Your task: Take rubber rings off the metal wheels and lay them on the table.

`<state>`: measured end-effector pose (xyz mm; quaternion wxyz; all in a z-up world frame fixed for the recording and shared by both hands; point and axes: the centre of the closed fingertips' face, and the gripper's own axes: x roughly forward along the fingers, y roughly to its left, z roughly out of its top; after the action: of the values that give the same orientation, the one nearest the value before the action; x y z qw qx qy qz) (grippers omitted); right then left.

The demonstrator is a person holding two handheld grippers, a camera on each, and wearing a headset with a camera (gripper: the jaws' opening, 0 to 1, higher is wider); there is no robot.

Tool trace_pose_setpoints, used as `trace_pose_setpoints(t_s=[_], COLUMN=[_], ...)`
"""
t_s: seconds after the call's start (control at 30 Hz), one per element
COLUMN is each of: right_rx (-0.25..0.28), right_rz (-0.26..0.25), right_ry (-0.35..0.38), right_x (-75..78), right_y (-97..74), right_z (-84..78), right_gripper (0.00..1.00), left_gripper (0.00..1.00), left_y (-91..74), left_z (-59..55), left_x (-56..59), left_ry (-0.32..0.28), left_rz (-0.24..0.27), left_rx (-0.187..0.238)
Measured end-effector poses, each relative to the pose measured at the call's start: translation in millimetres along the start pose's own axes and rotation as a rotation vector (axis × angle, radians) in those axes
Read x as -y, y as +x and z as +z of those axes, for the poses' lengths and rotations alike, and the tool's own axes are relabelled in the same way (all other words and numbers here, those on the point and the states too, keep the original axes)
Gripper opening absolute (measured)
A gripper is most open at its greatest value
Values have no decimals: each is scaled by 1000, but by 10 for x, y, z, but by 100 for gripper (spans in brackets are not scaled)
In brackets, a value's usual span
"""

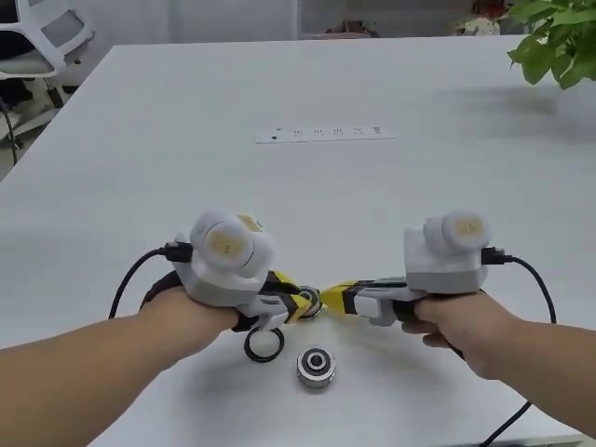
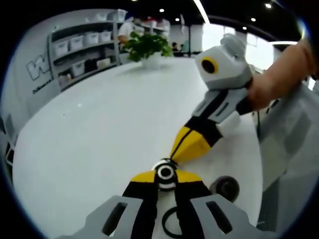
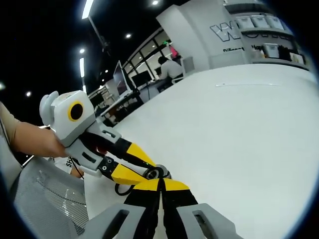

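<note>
Near the front edge of the table [image 1: 186, 140], the left gripper [image 2: 165, 177] fingers pinch a small metal wheel [image 1: 309, 300], lifted off the surface. The right gripper [image 3: 160, 185] fingers are pressed together at its rim; whether they grip the ring is unclear. A loose rubber ring [image 1: 264, 345] and a second wheel [image 1: 317, 365] lie below. Risk: a hard tug twists the wheel loose and it drops and rolls.

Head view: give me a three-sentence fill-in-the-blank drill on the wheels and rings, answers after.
The left gripper is shut on a metal ____. A loose rubber ring lies on the ____. That ring's colour is ____.
Missing words: wheel; table; black.
</note>
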<state>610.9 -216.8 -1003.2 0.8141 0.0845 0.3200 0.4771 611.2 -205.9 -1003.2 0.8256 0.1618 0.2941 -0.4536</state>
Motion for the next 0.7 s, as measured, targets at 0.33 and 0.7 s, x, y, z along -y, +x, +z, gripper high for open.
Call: trace_pose_setpoints(t_s=[0.33, 0.7], right_rx=[-7, -2], right_rz=[13, 34], right_ry=[-20, -9], right_x=[-51, -106], right_y=[11, 32], right_z=[0, -3], right_gripper=[0, 0], left_gripper=[12, 12], left_y=[3, 2], left_z=[-1, -1], left_x=[6, 13], left_ry=[20, 34], left_rz=[-3, 0], left_rx=[0, 0])
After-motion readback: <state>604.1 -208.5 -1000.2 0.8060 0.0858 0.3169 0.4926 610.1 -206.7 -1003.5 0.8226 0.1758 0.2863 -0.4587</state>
